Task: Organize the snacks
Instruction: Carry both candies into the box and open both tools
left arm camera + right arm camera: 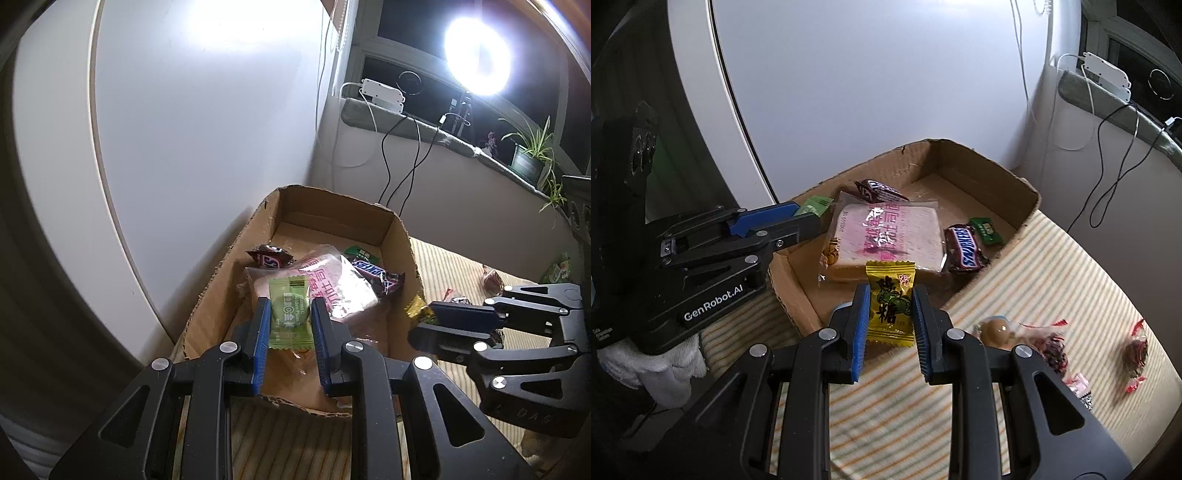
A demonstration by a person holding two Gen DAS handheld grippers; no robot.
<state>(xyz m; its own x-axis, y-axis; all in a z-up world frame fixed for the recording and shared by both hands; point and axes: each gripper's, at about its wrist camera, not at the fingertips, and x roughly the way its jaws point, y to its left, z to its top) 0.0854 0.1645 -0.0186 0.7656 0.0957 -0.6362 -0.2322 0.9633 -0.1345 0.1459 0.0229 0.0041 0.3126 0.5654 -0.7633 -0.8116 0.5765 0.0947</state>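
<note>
The left gripper is black with blue pads and pinches a pale green candy printed in white. The right gripper, also black and blue, clamps a yellow candy with dark characters and a green fruit picture. The box is brown cardboard. In it lie 2 dark brown Snickers lettered in white, a clear bread pack with pink print, and a dark green candy. The tabletop wears cream cloth with thin orange and green stripes, scattered with red-ended sweets.

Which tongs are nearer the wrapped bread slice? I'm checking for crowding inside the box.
Left. The left tongs hold a green candy directly above the bread slice; the right tongs hold a yellow candy at its near edge.
</note>
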